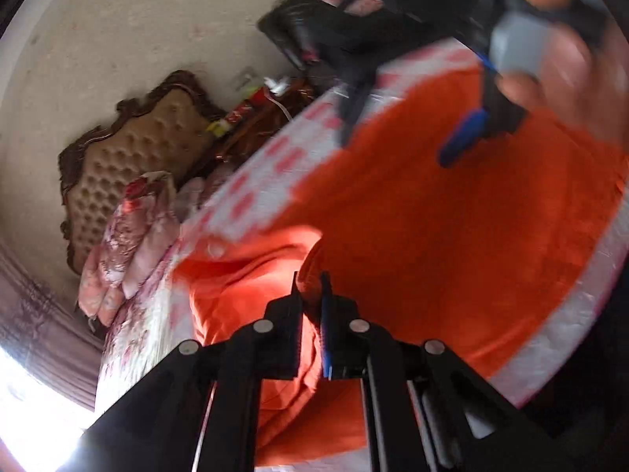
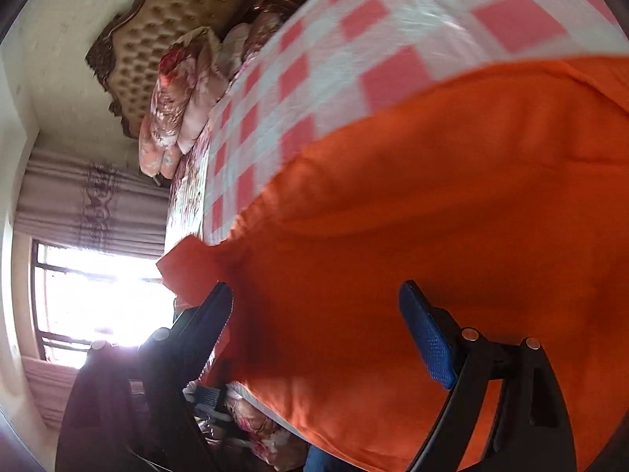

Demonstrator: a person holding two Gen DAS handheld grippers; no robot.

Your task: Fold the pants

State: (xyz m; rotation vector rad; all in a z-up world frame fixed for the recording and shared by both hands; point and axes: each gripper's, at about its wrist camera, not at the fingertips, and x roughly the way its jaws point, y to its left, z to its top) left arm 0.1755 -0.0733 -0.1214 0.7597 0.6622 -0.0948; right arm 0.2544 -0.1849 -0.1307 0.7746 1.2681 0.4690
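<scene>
The orange pants [image 1: 432,236] lie spread over a pink-and-white checked bed sheet [image 1: 267,181]. My left gripper [image 1: 310,287] is shut on a raised fold of the orange cloth, which bunches between its black fingers. Across the pants, the left wrist view blurrily shows my right gripper [image 1: 409,129], with a blue pad and a hand [image 1: 570,59] holding it. In the right wrist view the right gripper [image 2: 318,314] stands open, its blue-padded fingers [image 2: 428,338] wide apart over the pants [image 2: 432,196], gripping nothing. One pants corner [image 2: 184,267] sticks out past the bed's edge.
A tufted brown headboard [image 2: 188,11] stands against the wall at the bed's far end, with floral quilts and pillows [image 2: 181,90] piled before it. A bright window [image 2: 98,295] with a mauve curtain [image 2: 90,196] is beside the bed. Clutter lies below the bed's edge [image 2: 255,424].
</scene>
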